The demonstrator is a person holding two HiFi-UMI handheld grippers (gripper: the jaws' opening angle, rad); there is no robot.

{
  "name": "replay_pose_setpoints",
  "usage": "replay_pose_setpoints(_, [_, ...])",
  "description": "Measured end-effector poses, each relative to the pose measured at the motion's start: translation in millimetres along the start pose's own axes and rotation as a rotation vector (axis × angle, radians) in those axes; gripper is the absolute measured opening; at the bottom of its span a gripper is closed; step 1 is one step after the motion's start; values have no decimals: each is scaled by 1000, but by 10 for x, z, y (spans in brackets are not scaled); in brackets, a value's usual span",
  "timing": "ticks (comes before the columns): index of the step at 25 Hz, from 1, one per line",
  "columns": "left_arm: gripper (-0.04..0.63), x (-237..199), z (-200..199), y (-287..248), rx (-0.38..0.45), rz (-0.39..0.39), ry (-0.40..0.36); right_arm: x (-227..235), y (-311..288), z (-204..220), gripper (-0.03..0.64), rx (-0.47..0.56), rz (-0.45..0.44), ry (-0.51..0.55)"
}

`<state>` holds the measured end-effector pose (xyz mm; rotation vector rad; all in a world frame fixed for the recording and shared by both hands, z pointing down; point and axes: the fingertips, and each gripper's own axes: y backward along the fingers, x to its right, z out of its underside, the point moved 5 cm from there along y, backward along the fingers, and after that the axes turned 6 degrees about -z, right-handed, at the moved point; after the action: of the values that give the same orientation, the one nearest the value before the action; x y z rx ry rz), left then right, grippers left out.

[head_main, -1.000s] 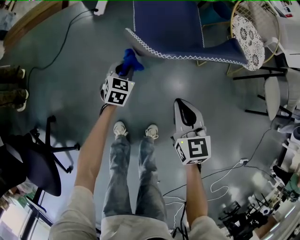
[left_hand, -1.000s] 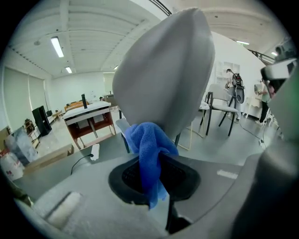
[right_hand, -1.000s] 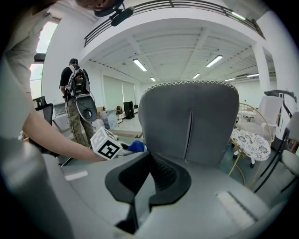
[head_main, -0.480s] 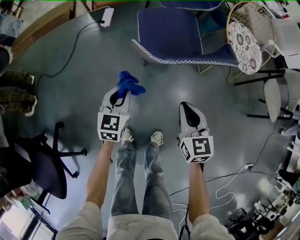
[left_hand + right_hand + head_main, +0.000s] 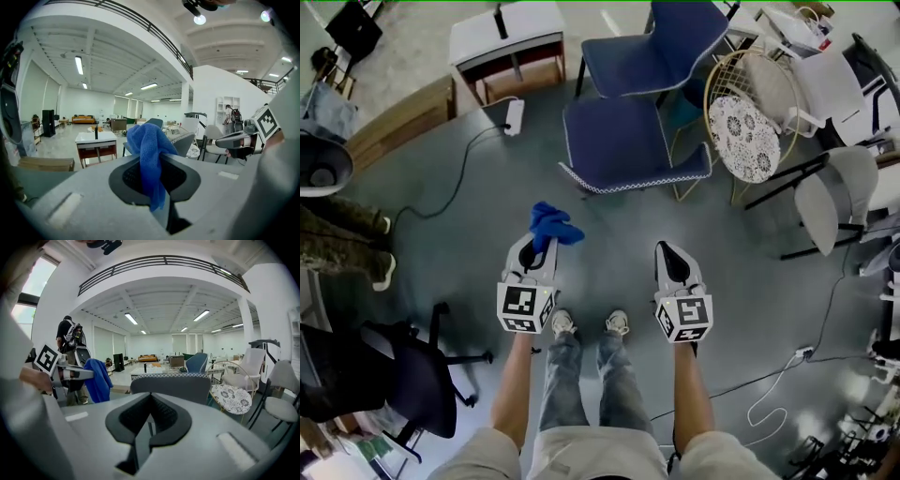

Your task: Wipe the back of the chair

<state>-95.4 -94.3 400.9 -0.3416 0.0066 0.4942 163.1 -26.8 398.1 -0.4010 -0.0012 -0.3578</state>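
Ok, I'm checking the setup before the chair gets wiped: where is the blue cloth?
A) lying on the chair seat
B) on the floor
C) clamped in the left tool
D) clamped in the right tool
C: the left tool is shut on the blue cloth, which sticks up from between its jaws, while the right tool is shut with nothing in it.

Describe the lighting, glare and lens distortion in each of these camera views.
Head view: even light, faint sheen on the floor, edges bowed. Left gripper view: heavy fisheye, dark corners, ceiling lamp flares, blue cloth sharp. Right gripper view: same fisheye, window washed out.
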Motion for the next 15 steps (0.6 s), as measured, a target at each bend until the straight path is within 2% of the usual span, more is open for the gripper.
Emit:
replay_pose_setpoints(5, [44,29,-721,199,51,-4,-17,51,298,-661,0,50,20,8])
replay_pose_setpoints(10, [44,67,-1198,293,86,-13,-17,212,507,-1251,0,119,45,23])
replay_pose_setpoints(15, [43,156,-1626,602,93,-22,-6,214,869,-1672,0,132,65,14])
